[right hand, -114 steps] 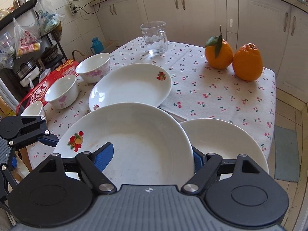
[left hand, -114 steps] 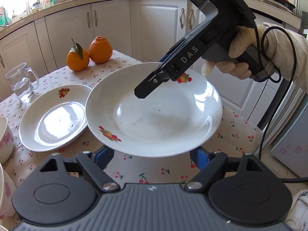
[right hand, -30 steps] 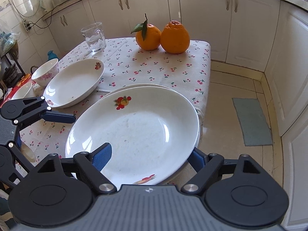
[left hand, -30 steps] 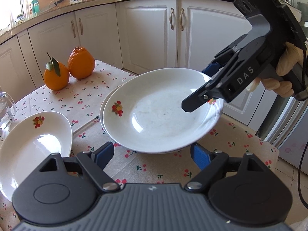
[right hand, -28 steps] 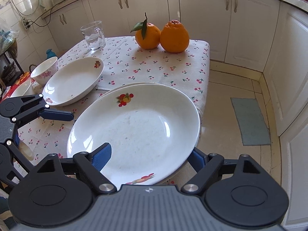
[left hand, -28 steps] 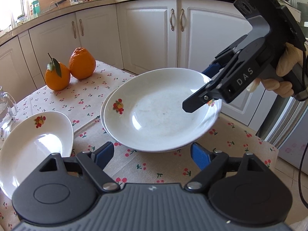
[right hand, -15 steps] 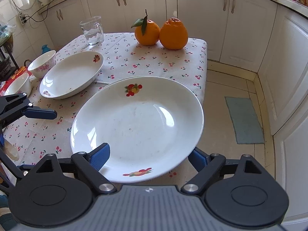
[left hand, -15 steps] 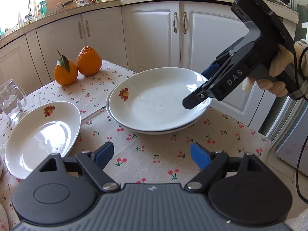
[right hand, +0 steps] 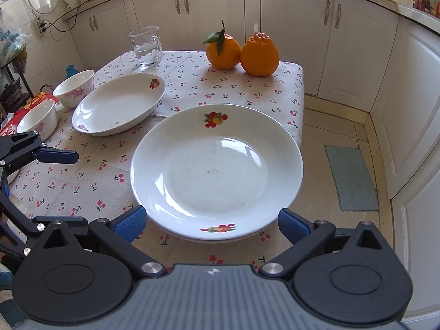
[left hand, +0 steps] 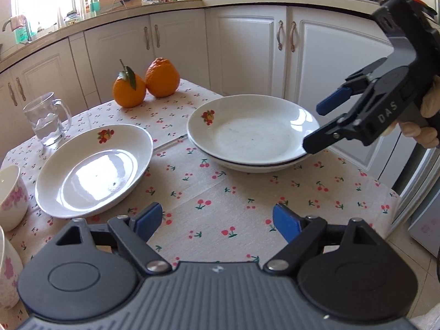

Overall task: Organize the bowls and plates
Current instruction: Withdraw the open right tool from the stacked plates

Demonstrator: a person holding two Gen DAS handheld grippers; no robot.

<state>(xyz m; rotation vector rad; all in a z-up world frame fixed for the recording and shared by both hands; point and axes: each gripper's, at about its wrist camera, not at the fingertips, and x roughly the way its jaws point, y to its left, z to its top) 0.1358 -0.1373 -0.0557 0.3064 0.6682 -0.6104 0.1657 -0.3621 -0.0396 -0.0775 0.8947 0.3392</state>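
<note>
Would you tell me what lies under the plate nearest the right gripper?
Under the top plate lies a second plate, nested; only its rim shows, and its inside is covered. Both rest on the cherry-print tablecloth.

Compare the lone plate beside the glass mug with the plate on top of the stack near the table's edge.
The lone plate sits directly on the tablecloth; the top plate rests nested on another plate. The lone plate lies near the glass mug and a pink-flowered bowl; the top plate sits between the opening fingers of the right tool. Both are white, shallow, with fruit motifs.
</note>
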